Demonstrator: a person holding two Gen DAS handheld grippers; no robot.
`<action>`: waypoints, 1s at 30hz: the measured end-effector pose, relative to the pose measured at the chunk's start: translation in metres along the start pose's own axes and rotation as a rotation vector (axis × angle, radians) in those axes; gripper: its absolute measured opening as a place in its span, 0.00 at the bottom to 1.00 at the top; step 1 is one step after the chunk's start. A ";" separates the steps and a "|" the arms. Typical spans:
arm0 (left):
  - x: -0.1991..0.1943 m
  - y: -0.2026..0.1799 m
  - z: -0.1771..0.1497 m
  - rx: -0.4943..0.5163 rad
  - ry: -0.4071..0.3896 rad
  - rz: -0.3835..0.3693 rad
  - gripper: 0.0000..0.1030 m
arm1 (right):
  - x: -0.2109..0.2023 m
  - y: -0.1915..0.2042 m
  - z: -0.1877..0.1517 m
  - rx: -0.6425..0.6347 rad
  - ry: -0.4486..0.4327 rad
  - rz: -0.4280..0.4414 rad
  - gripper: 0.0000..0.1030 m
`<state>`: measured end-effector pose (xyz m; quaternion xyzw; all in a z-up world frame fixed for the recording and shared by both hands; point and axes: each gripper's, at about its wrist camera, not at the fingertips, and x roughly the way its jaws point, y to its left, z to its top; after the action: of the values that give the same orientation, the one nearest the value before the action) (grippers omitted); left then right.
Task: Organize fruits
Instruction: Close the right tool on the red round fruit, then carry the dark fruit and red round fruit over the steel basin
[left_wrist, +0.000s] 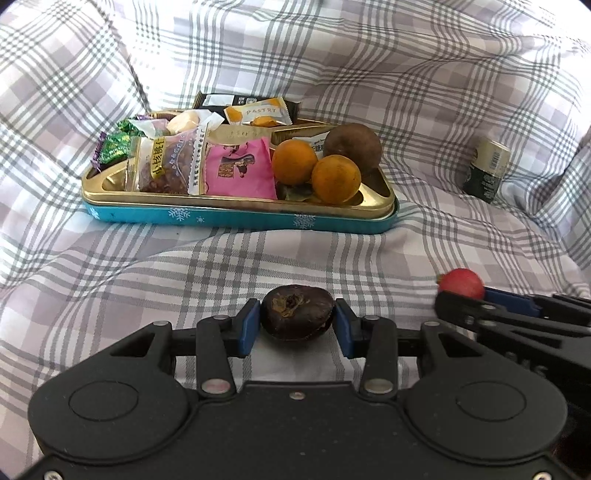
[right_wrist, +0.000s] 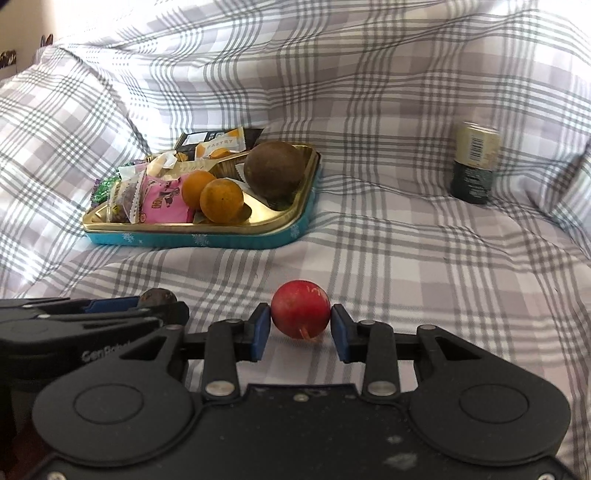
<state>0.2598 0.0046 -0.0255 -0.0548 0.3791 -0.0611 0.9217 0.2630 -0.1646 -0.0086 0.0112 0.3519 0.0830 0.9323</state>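
sheet (left_wrist: 295, 254): grey-lilac plaid | tin (left_wrist: 240, 216): gold, teal snowflakes | fruit (right_wrist: 300, 314): red

All around me lies a plaid bedsheet (right_wrist: 406, 236), pale lilac and white squares crossed by thin grey lines, rumpled into soft folds. It spreads flat beneath me and rises ahead like a draped backrest, with a plump pillow-like bulge (right_wrist: 62, 110) under the same cloth on my left. Daylight falls from the left, leaving bright patches on the folds there, while the right side sits in gentler shade. At the far upper left corner of my right view, a sliver of pale wall (right_wrist: 22, 18) shows above the fabric.
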 end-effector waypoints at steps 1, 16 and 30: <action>-0.003 -0.001 -0.002 0.011 -0.004 0.003 0.49 | -0.005 -0.001 -0.003 0.007 -0.002 0.000 0.36; -0.112 -0.019 -0.033 0.038 -0.116 -0.011 0.49 | -0.108 -0.004 -0.038 0.065 -0.090 0.016 0.36; -0.193 -0.028 -0.087 0.055 -0.158 -0.007 0.49 | -0.212 0.009 -0.097 0.039 -0.205 0.023 0.36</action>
<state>0.0598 0.0018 0.0509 -0.0353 0.3034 -0.0703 0.9496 0.0413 -0.1942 0.0575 0.0421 0.2559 0.0852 0.9620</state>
